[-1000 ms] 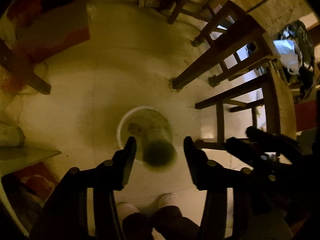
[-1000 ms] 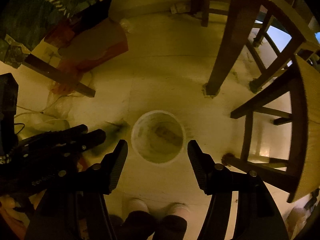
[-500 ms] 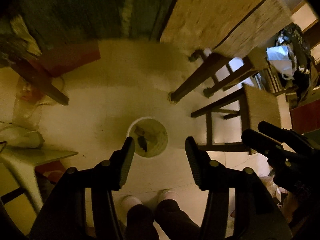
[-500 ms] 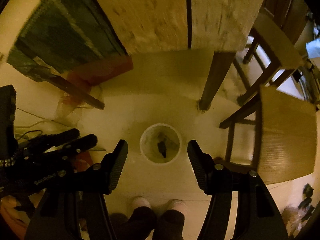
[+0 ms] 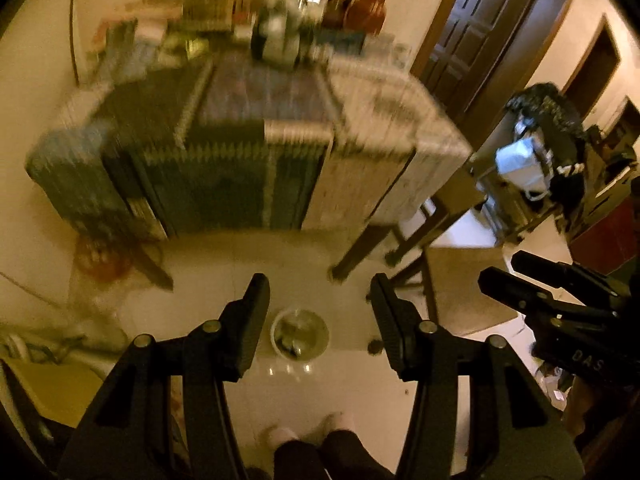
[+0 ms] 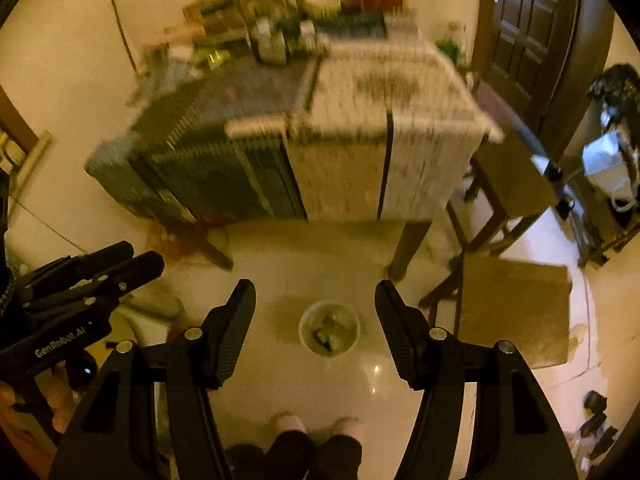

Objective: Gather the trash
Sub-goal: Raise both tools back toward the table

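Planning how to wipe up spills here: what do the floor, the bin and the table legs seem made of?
Floor: probably glazed tile or polished stone, pale and glossy, since lamps reflect in it. Bin: likely white plastic, with a thin, smooth rim, though the view is small. Table leg: apparently dark stained wood, square-cut; motion blur hides any grain.

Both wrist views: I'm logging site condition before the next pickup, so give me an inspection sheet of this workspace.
Surface: pale glossy floor, light glints near the bin.
Job's things: round white trash bin on the floor, dark scraps inside.
Clutter: table under a patterned cloth, far end crowded with blurred items; wooden stool at right.
Grippers: left gripper and right gripper both open, empty, high above the bin.
Cables: thin cord along the left wall.
Surroundings: dark panelled door; person's feet below.
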### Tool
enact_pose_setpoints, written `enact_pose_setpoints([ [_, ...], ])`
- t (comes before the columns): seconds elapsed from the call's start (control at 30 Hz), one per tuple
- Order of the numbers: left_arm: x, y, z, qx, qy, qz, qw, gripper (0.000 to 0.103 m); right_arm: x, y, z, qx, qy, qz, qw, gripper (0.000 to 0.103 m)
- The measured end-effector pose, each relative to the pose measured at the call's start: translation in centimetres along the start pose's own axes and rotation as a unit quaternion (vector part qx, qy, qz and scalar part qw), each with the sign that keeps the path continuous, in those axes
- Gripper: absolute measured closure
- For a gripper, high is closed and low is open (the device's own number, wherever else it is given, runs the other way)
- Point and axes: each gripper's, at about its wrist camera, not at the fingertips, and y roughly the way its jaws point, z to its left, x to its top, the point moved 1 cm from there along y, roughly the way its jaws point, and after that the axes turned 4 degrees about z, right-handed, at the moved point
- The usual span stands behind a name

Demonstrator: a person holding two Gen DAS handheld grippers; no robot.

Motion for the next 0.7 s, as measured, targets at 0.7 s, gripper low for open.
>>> enact_pose_setpoints([
  [0.7, 3.9, -26.0, -1.6, -0.010, 0.072, -0.258, 0.9633, 0.025, 4.3, -20.7, 8.1, -0.026, -0.038, -0.266, 0.963, 0.030],
])
